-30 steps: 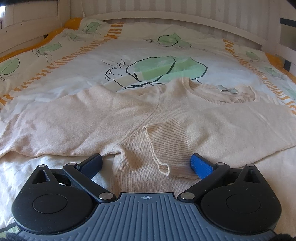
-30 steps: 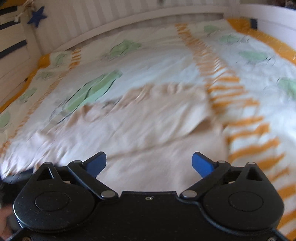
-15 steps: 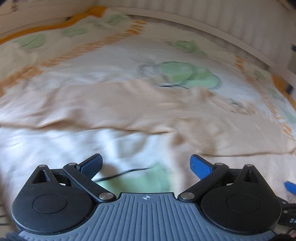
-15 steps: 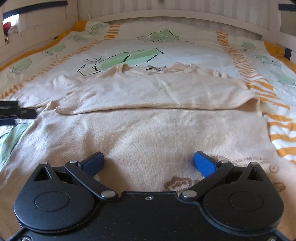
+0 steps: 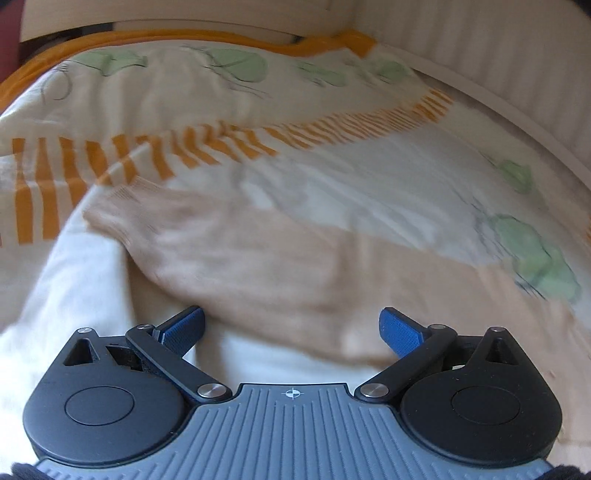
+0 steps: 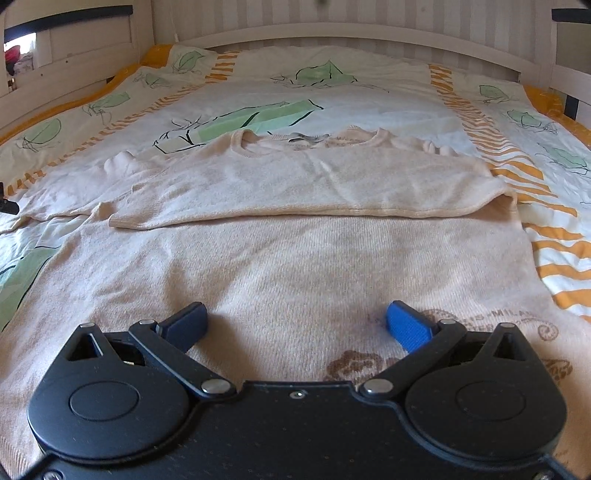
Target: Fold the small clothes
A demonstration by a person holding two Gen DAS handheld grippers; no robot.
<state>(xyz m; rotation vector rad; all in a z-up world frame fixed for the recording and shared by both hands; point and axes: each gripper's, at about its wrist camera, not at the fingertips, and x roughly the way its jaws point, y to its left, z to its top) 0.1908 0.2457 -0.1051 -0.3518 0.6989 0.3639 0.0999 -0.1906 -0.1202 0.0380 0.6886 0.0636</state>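
Observation:
A beige knit sweater (image 6: 303,266) lies flat on the bed with its neckline (image 6: 310,142) far from me. One sleeve is folded across the chest, and its cuff (image 6: 136,219) ends at the left. The other sleeve (image 5: 258,258) stretches out over the cover, blurred in the left wrist view, with its cuff (image 5: 118,201) at the upper left. My left gripper (image 5: 291,328) is open just short of that sleeve, holding nothing. My right gripper (image 6: 297,325) is open low over the sweater's lower body, near a brown print (image 6: 354,365).
The bed cover (image 6: 369,103) is white with green leaves and orange stripes (image 6: 554,266). White wooden rails (image 6: 332,31) close the bed at the back and sides. A dark tip of the left gripper (image 6: 7,206) shows at the left edge.
My left gripper has swung left, away from the folded cuff, to the outstretched sleeve. The right view has steadied over the sweater's lower body. Both grippers stayed open.

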